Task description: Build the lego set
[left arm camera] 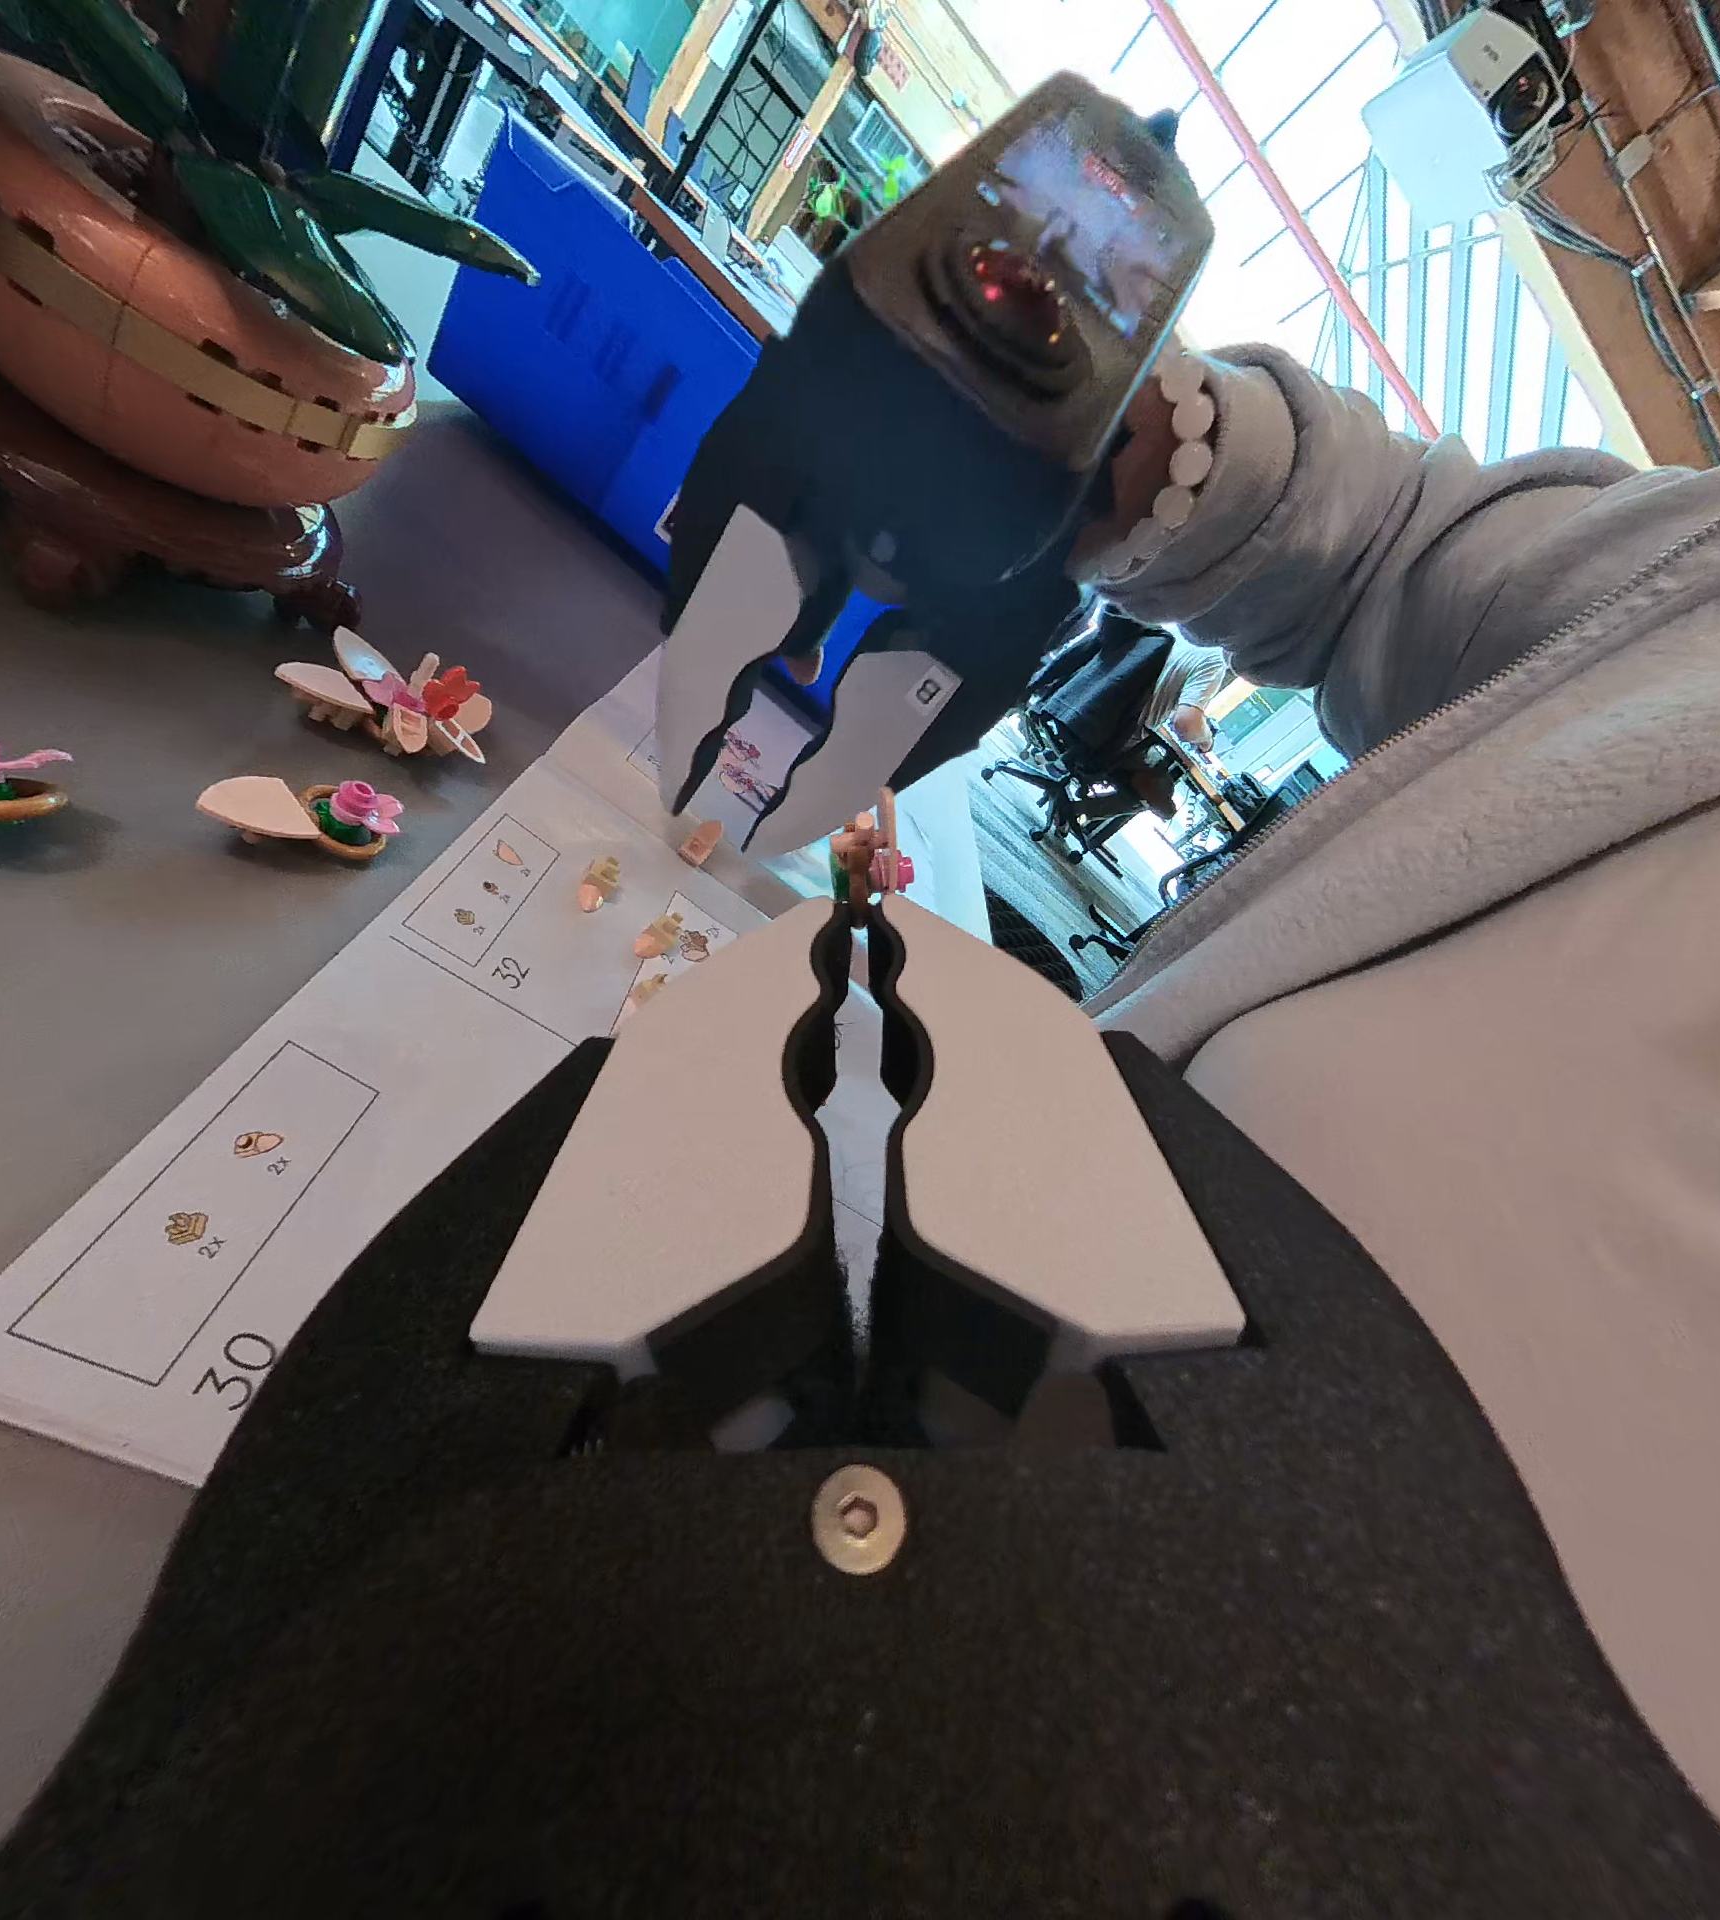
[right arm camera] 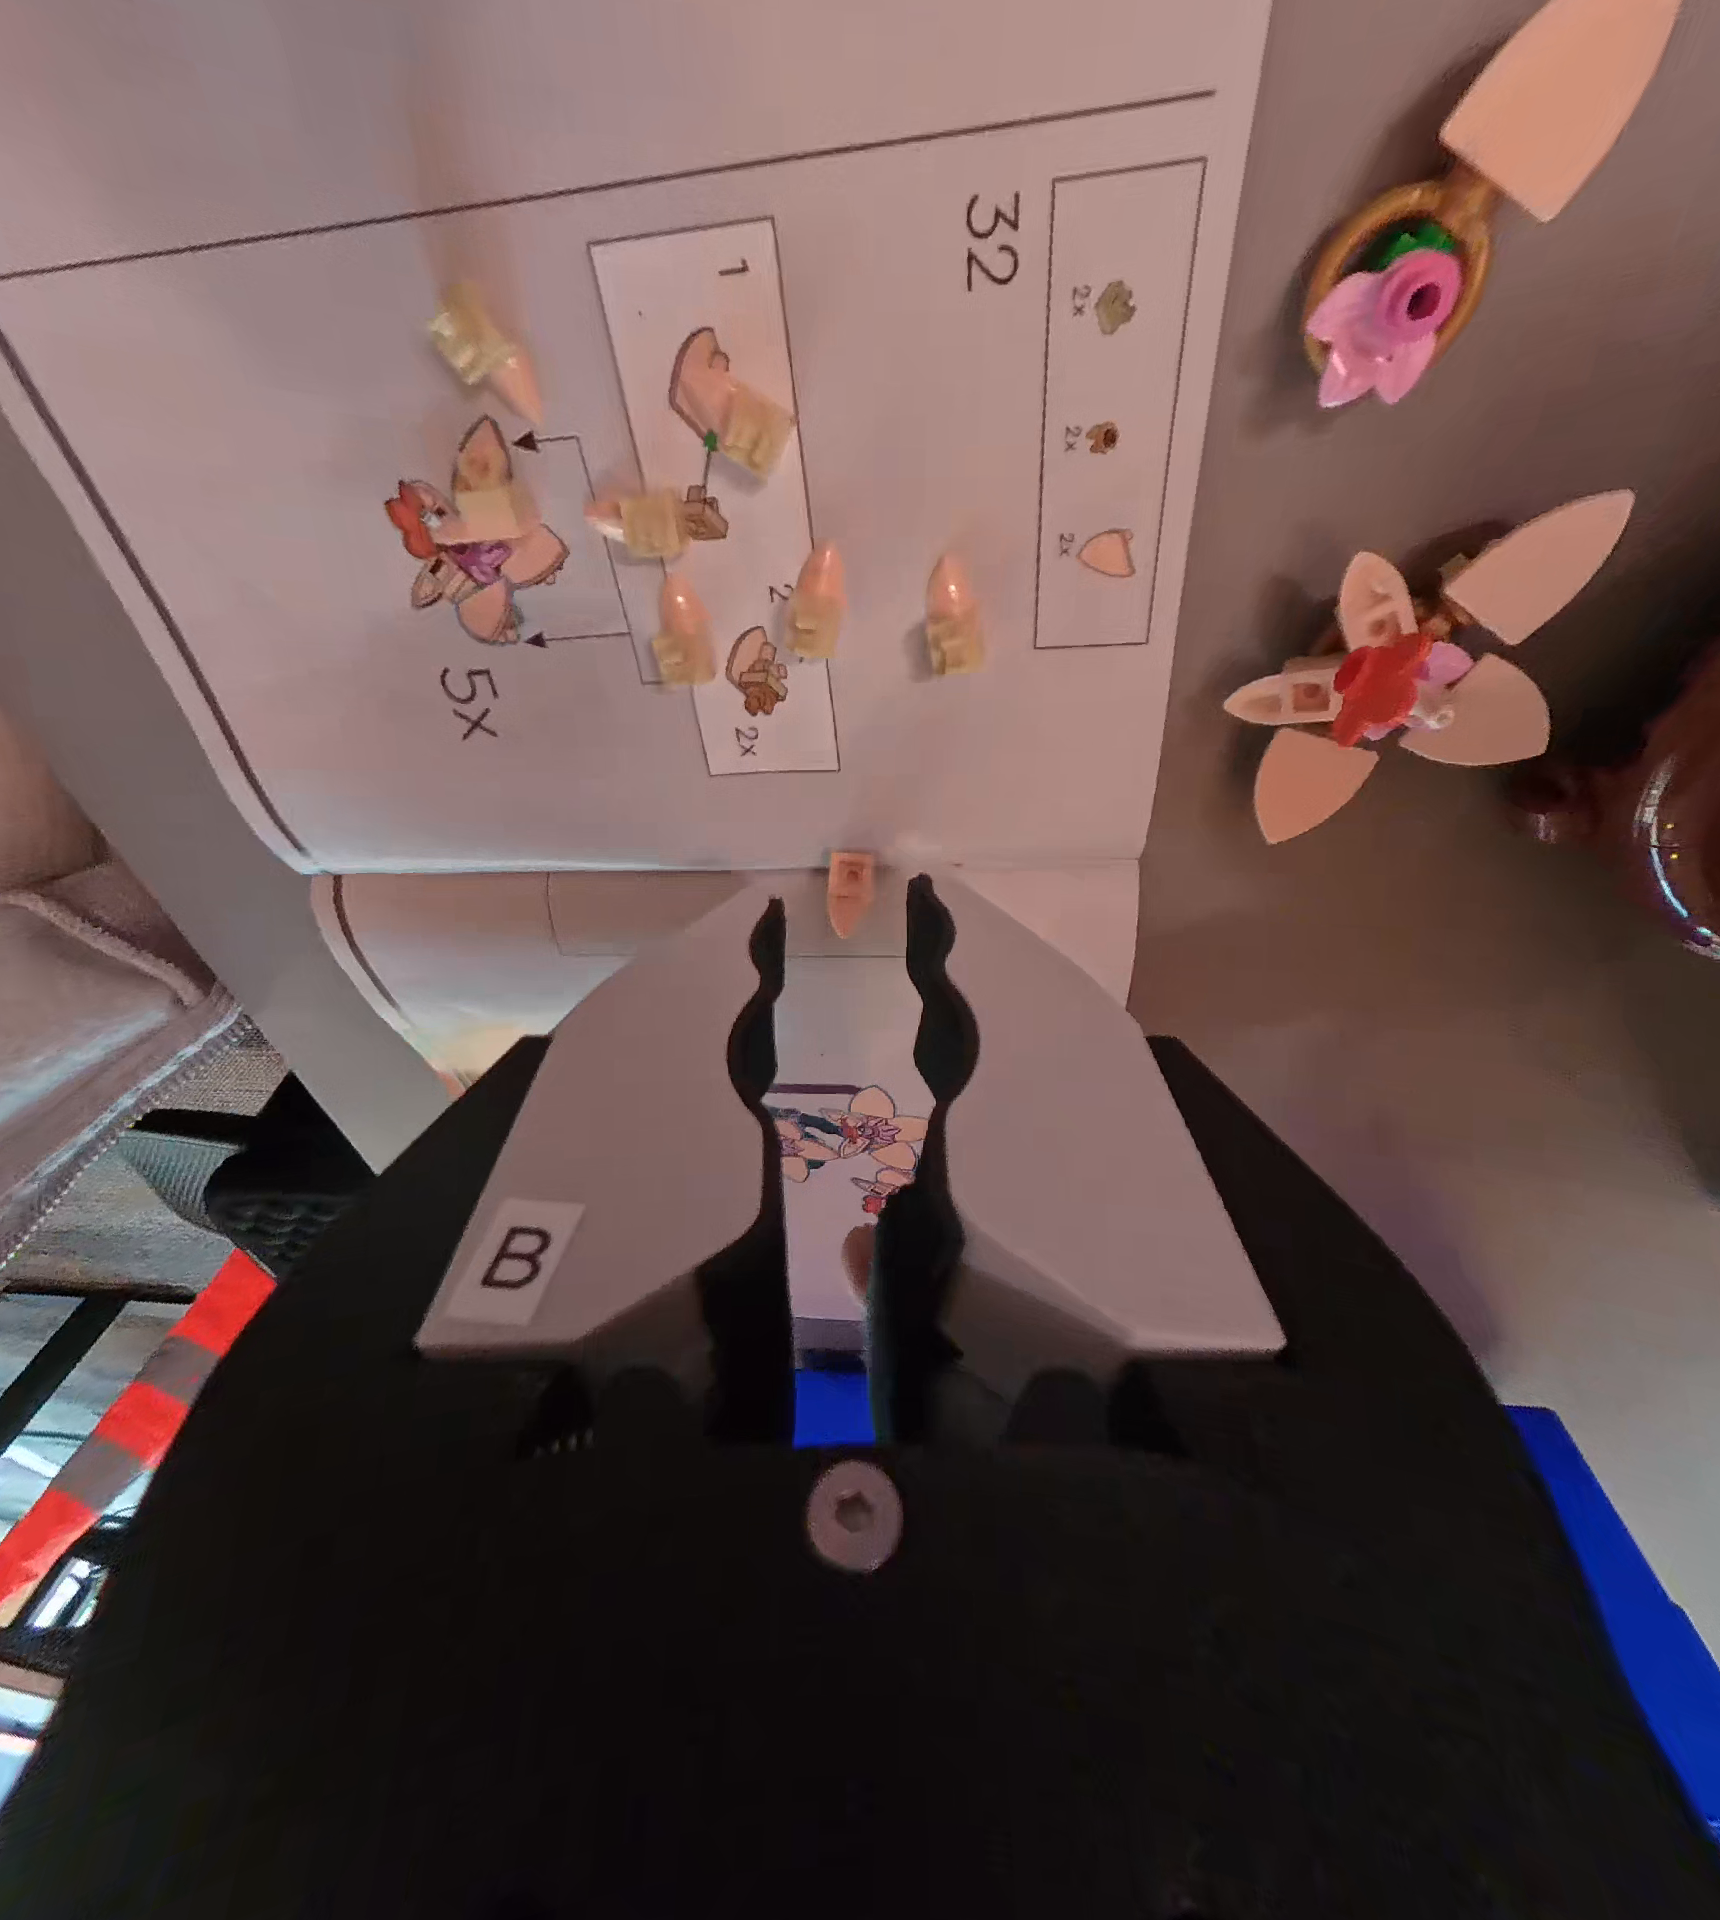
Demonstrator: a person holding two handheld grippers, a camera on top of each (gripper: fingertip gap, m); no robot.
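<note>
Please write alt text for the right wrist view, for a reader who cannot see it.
An open hand-held gripper hovers over a small peach petal brick on an open instruction booklet, without gripping it. More petal pieces lie on the page; brick flowers rest on the grey table.

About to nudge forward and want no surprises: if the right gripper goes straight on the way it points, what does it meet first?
Probably the small peach piece lying on the booklet, between the open right gripper fingertips; neither pad touches it. The page is just behind it, though depth is hard to judge.
</note>
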